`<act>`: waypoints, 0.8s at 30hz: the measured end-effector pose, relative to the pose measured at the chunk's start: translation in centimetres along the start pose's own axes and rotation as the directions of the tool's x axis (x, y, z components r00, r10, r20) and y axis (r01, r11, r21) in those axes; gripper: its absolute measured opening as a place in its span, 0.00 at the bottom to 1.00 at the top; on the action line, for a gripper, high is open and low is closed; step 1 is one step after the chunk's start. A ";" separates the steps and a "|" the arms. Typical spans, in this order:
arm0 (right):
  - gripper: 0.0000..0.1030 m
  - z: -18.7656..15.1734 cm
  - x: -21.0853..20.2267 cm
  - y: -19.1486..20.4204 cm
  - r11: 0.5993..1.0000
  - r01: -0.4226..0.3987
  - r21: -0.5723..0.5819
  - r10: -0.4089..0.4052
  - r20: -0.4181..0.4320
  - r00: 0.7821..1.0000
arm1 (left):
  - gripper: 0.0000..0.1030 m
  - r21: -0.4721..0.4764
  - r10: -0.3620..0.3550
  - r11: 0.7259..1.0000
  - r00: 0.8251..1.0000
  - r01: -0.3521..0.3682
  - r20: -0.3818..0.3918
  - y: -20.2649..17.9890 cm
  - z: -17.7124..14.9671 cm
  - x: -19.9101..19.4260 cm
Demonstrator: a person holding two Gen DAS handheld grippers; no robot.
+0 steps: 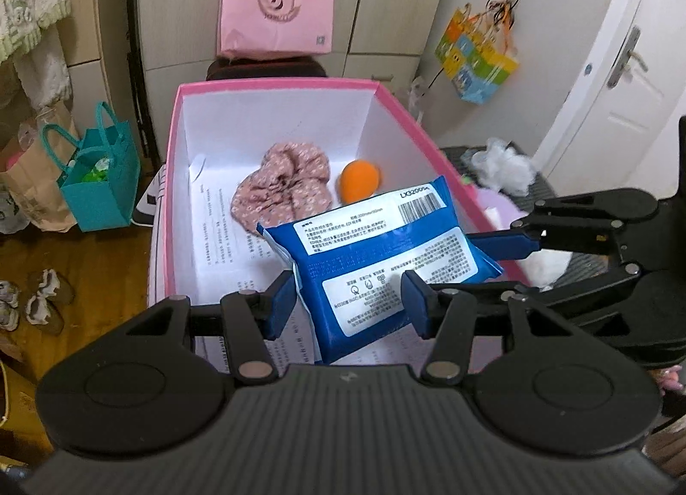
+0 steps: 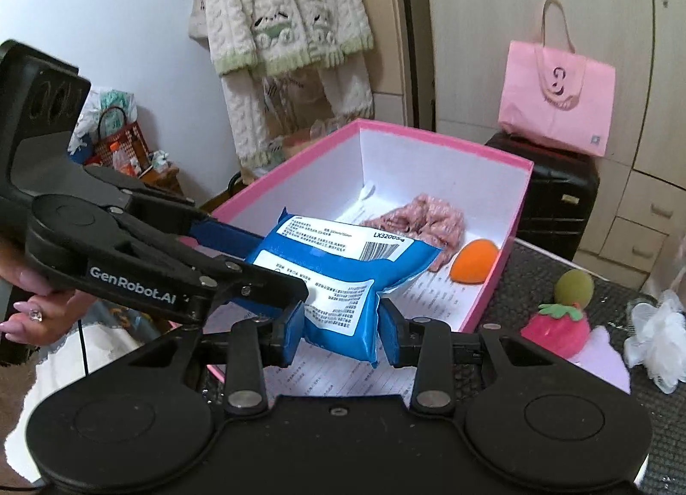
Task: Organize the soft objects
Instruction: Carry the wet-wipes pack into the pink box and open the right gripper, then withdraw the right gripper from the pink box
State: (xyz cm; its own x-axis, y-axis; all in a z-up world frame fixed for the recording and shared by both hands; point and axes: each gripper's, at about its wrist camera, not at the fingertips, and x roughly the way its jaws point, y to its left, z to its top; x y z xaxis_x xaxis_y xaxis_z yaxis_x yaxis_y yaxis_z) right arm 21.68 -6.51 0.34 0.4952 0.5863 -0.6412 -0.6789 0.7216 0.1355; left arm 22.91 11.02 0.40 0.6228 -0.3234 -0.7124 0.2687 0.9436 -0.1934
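Note:
A blue soft pack (image 1: pixel 377 263) with white labels hangs over the open pink box (image 1: pixel 274 85). My left gripper (image 1: pixel 349 302) is shut on its near end. My right gripper (image 2: pixel 341 325) is shut on the pack (image 2: pixel 338 276) from the other side, and its arm shows in the left wrist view (image 1: pixel 600 233). Inside the box lie a pink floral cloth (image 1: pixel 285 184) and an orange sponge (image 1: pixel 360 180) on a printed sheet. The cloth (image 2: pixel 422 218) and the sponge (image 2: pixel 473 259) also show in the right wrist view.
Right of the box on the dark mat lie a pink strawberry toy (image 2: pixel 557 330), a green sponge (image 2: pixel 574 287) and a white mesh puff (image 2: pixel 658 345). A pink tote (image 1: pixel 276 10) stands behind on a black suitcase (image 2: pixel 553 203). A teal bag (image 1: pixel 100 178) stands on the floor.

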 end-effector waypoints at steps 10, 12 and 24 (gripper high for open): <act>0.43 -0.1 1.5 1.0 0.991 0.090 -0.098 -0.094 -0.038 0.995 | 0.54 0.048 0.066 0.997 0.997 -0.068 0.046 -0.4 -0.1 -0.9; 0.43 -0.2 0.7 1.2 0.990 0.086 -0.113 -0.090 -0.028 0.996 | 0.54 0.064 0.066 0.996 0.996 -0.070 0.060 -0.8 -0.1 -1.9; 0.43 0.3 -8.3 0.7 0.990 0.086 -0.112 -0.076 0.089 0.993 | 0.57 0.156 0.042 0.985 0.988 -0.066 0.149 -4.7 -0.4 -9.8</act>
State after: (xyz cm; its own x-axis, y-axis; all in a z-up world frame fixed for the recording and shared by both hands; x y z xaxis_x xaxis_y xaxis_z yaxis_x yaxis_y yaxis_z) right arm 17.26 -10.73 6.02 0.5914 0.5601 -0.5801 -0.6904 0.7234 -0.0054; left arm 15.27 9.73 8.03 0.7364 -0.2901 -0.6112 0.3387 0.9401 -0.0381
